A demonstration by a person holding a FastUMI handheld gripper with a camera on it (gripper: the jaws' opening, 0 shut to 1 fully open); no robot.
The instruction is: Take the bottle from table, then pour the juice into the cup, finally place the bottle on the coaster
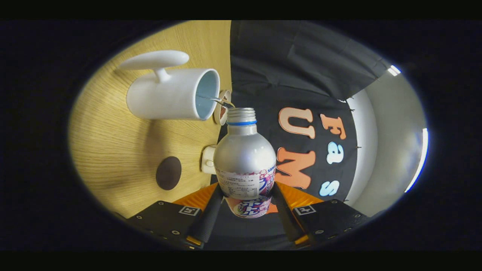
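Note:
My gripper (247, 192) is shut on a silver bottle (244, 154) with a printed label, one finger (209, 214) on each side of its lower body. The whole view is rolled sideways, so the bottle is tipped over. Its open threaded mouth (241, 112) lies right at the rim of a white cup (169, 96) with a handle, which stands on the wooden table (113, 150). A thin streak (211, 99) runs from the bottle's mouth into the cup. A dark brown round coaster (168, 172) lies on the table beside the cup, to the side of my fingers.
A small white object (208, 159) sits on the table near the booth's black cloth wall (286, 75), half hidden by the bottle. A small brownish round thing (223, 113) shows behind the cup's rim. Bare wood stretches around the coaster.

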